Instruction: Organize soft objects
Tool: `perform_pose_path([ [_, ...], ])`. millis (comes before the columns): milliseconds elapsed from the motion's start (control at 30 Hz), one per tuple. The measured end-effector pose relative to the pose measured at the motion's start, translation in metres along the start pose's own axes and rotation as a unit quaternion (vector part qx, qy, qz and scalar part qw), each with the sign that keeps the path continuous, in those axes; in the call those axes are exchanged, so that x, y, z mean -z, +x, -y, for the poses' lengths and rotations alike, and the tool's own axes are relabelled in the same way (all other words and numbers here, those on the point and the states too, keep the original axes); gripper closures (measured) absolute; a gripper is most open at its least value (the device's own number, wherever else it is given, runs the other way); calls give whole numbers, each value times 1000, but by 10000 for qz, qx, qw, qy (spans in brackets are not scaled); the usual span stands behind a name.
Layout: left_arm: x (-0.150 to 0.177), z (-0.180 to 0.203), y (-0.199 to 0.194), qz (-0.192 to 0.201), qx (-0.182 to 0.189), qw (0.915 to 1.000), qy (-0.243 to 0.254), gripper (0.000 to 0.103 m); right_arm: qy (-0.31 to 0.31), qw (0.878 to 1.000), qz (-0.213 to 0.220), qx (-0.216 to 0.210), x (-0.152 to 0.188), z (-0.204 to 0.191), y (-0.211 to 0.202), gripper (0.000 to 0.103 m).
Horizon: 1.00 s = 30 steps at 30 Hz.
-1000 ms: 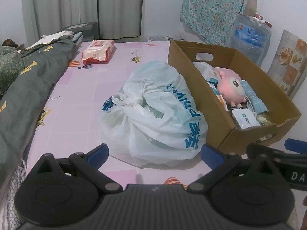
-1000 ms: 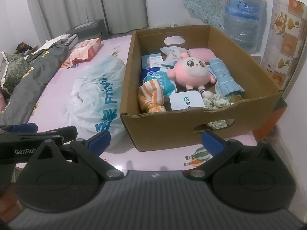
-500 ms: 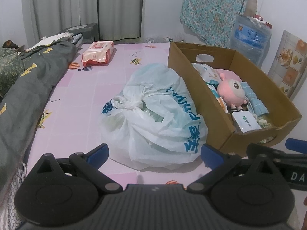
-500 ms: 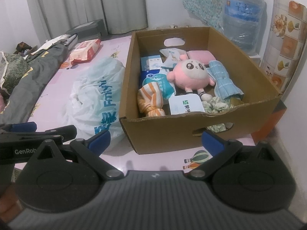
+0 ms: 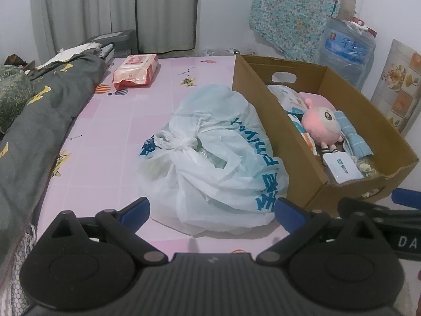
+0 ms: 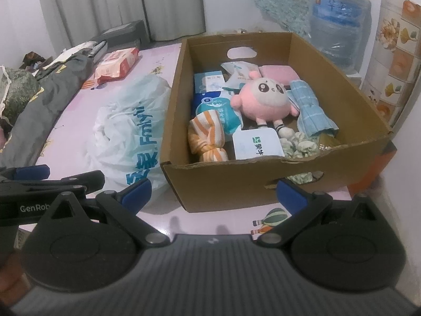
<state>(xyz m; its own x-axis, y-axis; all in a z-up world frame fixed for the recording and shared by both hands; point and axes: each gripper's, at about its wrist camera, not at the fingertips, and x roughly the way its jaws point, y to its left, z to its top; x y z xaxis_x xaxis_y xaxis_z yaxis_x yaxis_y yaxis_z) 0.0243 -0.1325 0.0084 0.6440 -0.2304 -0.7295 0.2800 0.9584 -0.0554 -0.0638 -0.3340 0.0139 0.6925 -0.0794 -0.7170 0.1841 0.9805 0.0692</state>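
Grippers first: we hold the left gripper [image 5: 211, 206] low over the near edge of the pink mat [image 5: 110, 142], its blue-tipped fingers [image 5: 135, 208] spread wide apart with nothing between them. Our right gripper [image 6: 213, 192] is likewise spread apart and empty, hovering just short of the near wall of the cardboard box [image 6: 236, 181].

We see the cardboard box standing on the right side of the mat, its long left wall touching a knotted white plastic bag [image 5: 210, 158] with blue lettering. The bag lies on the mat near its middle, directly ahead of our left gripper.

Inside the box we find the soft things. A pink plush toy [image 6: 263, 100] lies around the middle, face up. Along the right wall beside it rests a rolled light blue cloth [image 6: 310, 108]. An orange and white striped cloth [image 6: 208, 137], knotted, sits in the near left corner. Just to its right a white packet [image 6: 257, 143] with green print leans against the near wall, and a pale green scrunchie [image 6: 300, 144] lies in the near right part. A pink pad [image 6: 277, 73] rests by the far wall.

Toward the far left corner of the mat we see a red and white wipes pack [image 5: 136, 71]. A dark grey quilt [image 5: 39, 121] runs along the left edge.
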Motion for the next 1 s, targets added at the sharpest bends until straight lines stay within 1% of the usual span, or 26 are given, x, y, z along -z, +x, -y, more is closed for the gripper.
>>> perform_pose_path([
  [1000, 0, -1, -2, 18, 115, 9999, -55, 2, 32, 10000, 58, 37, 0, -2, -6, 1],
])
